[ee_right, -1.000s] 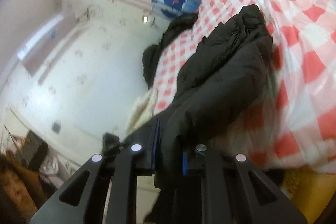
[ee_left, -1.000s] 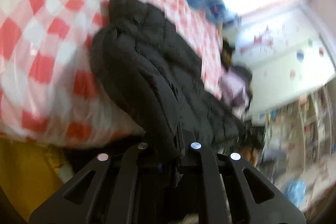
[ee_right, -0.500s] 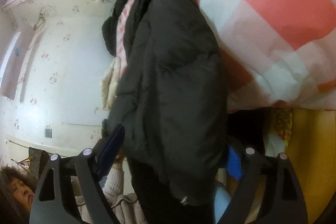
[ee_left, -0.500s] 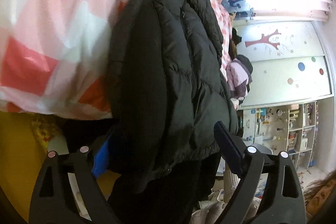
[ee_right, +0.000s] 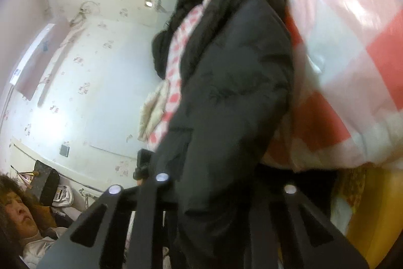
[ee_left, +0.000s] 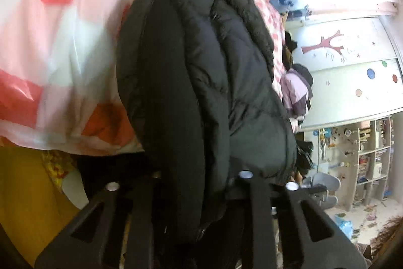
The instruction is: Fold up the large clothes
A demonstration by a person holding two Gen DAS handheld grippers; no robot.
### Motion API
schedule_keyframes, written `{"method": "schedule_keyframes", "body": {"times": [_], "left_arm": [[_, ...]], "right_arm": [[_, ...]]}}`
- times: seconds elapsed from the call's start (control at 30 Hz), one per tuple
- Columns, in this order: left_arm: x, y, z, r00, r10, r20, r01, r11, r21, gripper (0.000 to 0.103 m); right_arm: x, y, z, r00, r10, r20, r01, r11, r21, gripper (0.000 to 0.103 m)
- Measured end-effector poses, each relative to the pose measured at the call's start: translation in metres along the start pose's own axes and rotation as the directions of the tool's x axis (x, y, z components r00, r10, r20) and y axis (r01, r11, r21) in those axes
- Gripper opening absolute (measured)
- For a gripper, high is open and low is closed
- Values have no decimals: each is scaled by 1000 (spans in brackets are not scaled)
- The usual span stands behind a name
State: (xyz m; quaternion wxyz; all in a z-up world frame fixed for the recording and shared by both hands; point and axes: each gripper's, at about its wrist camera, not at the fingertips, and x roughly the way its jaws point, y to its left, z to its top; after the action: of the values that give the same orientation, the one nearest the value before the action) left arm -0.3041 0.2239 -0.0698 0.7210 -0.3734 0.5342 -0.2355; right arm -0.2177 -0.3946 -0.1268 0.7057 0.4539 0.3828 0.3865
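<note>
A black puffer jacket [ee_left: 201, 82] lies on the bed and hangs over its near edge; it also fills the middle of the right wrist view [ee_right: 226, 97]. My left gripper [ee_left: 199, 183] is closed on the jacket's hanging lower edge, the fabric bunched between the fingers. My right gripper [ee_right: 209, 190] is closed on another part of the same lower edge. The fingertips of both are hidden by the fabric.
The bed has a red and white checked cover [ee_left: 58, 47] over a yellow base [ee_left: 22, 206]. More clothes [ee_left: 297, 90] are piled at the bed's far side. Shelves [ee_left: 365, 155] stand by the wall. A person [ee_right: 17, 213] sits low beside the white wall [ee_right: 88, 92].
Both grippers were shut on the jacket a second ago, opened wide half a second ago, and are now closed again on its hanging lower edge. The jacket now hangs further over the bed edge.
</note>
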Motion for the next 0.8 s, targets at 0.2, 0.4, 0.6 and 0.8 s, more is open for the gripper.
{"method": "schedule_keyframes", "body": {"times": [0.2, 0.4, 0.6, 0.8], "left_arm": [[-42, -51, -2, 995, -61, 74, 52, 991, 121, 10], [-27, -28, -14, 999, 6, -51, 0, 993, 116, 54], [-7, 8, -15, 1000, -9, -3, 9, 1000, -23, 61], [-22, -19, -16, 997, 11, 81, -14, 1000, 28, 11]], "right_arm": [[-26, 51, 6, 986, 131, 101, -119, 985, -123, 17], [-20, 9, -3, 999, 46, -26, -46, 999, -24, 60], [-8, -35, -16, 998, 24, -54, -20, 997, 77, 46], [-23, -2, -11, 994, 66, 82, -65, 998, -23, 13]]}}
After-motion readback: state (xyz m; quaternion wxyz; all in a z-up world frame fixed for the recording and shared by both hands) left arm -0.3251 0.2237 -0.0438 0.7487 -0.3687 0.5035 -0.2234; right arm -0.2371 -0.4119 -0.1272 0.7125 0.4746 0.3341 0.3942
